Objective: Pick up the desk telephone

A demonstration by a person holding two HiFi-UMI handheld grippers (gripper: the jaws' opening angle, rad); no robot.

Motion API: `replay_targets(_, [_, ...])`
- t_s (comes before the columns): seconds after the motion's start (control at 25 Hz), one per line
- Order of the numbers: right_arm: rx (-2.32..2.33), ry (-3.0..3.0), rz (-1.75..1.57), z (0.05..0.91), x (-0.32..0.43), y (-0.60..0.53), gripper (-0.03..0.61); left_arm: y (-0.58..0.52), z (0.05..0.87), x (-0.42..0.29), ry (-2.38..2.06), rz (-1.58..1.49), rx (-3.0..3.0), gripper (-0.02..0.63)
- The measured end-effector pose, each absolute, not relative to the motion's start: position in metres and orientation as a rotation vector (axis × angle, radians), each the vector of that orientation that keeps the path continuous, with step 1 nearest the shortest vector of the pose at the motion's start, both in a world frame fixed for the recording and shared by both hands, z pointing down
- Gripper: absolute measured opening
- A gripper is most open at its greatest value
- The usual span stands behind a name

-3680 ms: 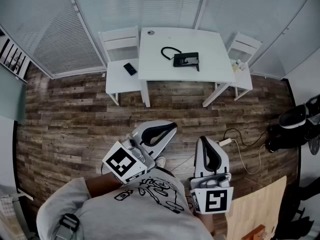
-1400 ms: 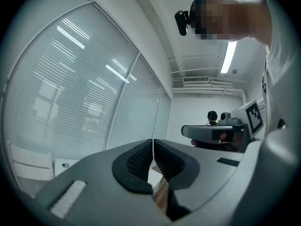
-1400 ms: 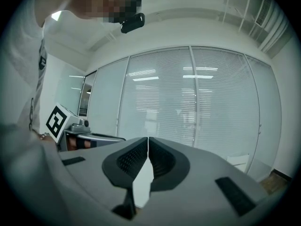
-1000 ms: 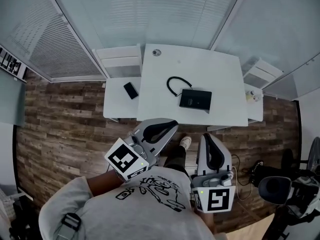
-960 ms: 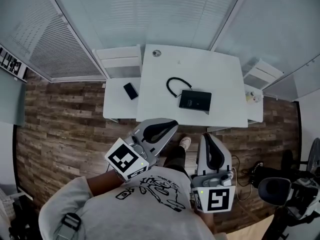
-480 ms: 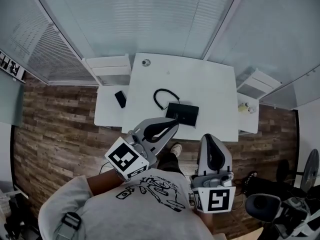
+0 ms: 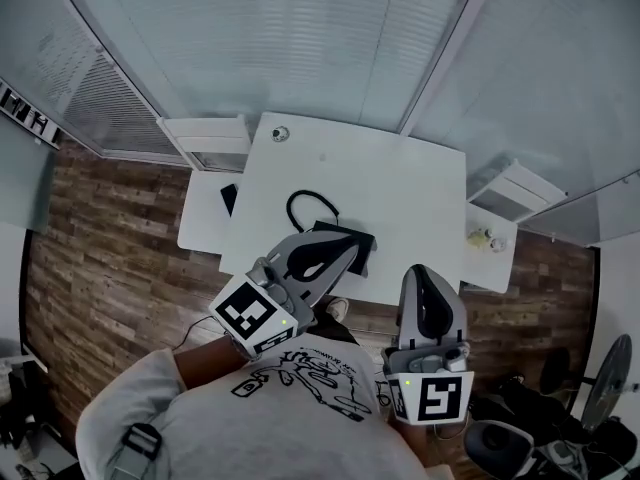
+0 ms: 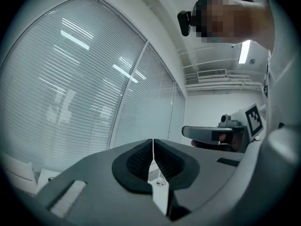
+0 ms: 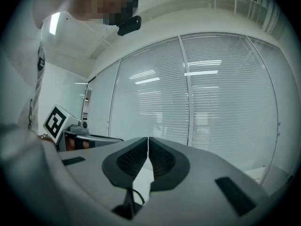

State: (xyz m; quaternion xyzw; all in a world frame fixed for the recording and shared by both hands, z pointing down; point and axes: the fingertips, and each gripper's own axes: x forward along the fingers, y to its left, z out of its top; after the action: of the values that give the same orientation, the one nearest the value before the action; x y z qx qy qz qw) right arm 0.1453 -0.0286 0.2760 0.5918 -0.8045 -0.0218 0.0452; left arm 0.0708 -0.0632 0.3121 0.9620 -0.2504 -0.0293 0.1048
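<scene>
"Where is the desk telephone [image 7: 366,253]?"

"On the white table [image 7: 410,183], near its front edge, with its cord [image 7: 300,208] looped toward the blinds. In the head view the left gripper [image 7: 350,246] hangs across it and hides part of it. I cannot tell if they touch."

"And the jaws?"

"Both pairs are pressed together with nothing between them. The right gripper [image 7: 421,272] points at the table's near edge, to the right and apart."

A light grey T-shirt [image 7: 190,423] is worn, with a black line drawing [image 7: 305,383] printed on it. A dark strap buckle [image 7: 135,448] is seen at the T-shirt's left shoulder. Ahead of the T-shirt, the left gripper [image 7: 350,246] and right gripper [image 7: 420,273] are white-shelled, lined with black ribbed pads [image 8: 136,161], and each is fitted with a black-and-white marker cube [image 7: 252,316].
</scene>
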Motion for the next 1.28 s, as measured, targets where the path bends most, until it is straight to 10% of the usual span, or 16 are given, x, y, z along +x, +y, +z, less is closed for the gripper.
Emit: replay_targets(1.28, [1.747, -2.498, -0.042, 0.283, 0.164, -0.088, 0.006, -0.122, 0.315, 0.088, -0.766, -0.091, 2.82, 0.009])
